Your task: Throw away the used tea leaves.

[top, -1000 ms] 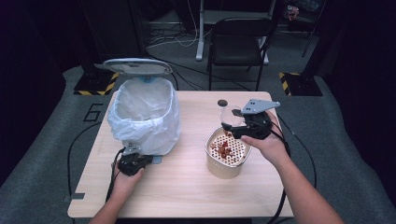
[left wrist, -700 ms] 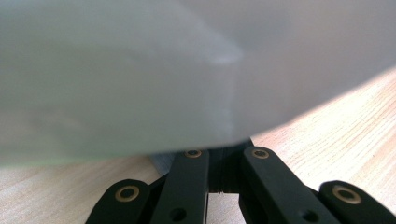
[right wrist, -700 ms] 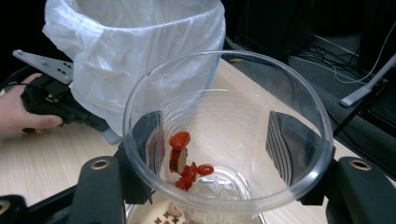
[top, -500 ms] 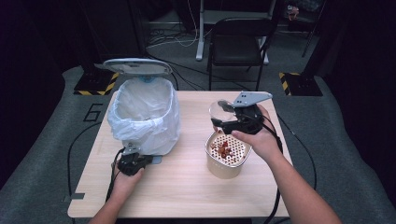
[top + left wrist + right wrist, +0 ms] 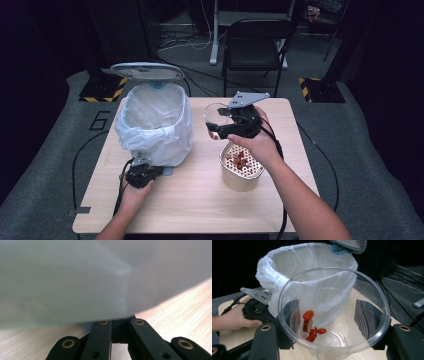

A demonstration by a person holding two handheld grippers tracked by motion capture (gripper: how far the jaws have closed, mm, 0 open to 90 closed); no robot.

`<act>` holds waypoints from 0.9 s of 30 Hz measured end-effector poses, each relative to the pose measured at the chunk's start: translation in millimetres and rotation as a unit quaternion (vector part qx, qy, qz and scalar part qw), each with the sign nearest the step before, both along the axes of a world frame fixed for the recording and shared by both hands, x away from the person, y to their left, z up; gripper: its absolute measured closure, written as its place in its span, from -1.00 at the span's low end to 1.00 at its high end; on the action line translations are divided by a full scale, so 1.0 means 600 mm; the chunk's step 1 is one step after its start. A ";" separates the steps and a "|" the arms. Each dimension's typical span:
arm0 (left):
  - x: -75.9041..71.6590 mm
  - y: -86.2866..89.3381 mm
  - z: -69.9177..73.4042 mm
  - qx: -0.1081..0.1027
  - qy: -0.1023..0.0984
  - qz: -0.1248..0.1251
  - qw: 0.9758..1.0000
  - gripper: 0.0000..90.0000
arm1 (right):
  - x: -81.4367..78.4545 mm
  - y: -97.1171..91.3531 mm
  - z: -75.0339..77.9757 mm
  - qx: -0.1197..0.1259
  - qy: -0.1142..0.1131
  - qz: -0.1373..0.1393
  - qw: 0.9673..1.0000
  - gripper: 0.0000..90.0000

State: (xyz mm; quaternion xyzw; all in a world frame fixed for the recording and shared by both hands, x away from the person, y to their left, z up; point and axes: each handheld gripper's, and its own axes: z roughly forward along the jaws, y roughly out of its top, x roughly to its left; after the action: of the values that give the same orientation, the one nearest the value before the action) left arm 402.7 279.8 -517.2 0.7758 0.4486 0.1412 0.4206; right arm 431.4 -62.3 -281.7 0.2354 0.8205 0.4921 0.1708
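Observation:
My right gripper (image 5: 225, 125) is shut on a clear plastic cup (image 5: 216, 114), held tilted above the table between the bin and the metal pot. In the right gripper view the pads press the cup (image 5: 334, 285) from both sides, and a few red food scraps (image 5: 310, 326) lie near its bottom. A bin lined with a white bag (image 5: 155, 125) stands at the left with its lid (image 5: 147, 71) raised. My left gripper (image 5: 142, 173) rests on the table at the bin's foot. Its jaws stand close together, their tips hidden under the bag (image 5: 75, 282).
A perforated metal pot (image 5: 242, 167) with red scraps inside stands on the wooden table (image 5: 195, 200) under my right forearm. A folding chair (image 5: 255, 45) stands beyond the far edge. Cables trail off the table's left side.
My right gripper has carried the cup leftwards and a little up, from over the perforated pot towards the bin. The left hand has stayed put.

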 end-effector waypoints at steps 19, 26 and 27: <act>0.001 -0.001 -0.001 -0.002 -0.002 0.004 1.000 1.00 | -0.001 0.086 0.057 0.011 -0.023 0.044 0.999 -0.18; 0.003 0.003 0.000 0.015 -0.004 -0.008 1.000 1.00 | 0.004 0.105 0.064 0.011 -0.027 0.050 0.998 -0.18; 0.001 -0.001 -0.002 -0.004 -0.004 0.004 1.000 1.00 | 0.006 0.110 0.066 0.011 -0.026 0.052 0.998 -0.18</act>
State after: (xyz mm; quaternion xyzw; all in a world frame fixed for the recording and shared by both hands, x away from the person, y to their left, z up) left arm 403.6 278.9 -518.3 0.7714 0.4508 0.1446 0.4252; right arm 434.8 3.9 -242.3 0.1813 0.8215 0.5153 0.1633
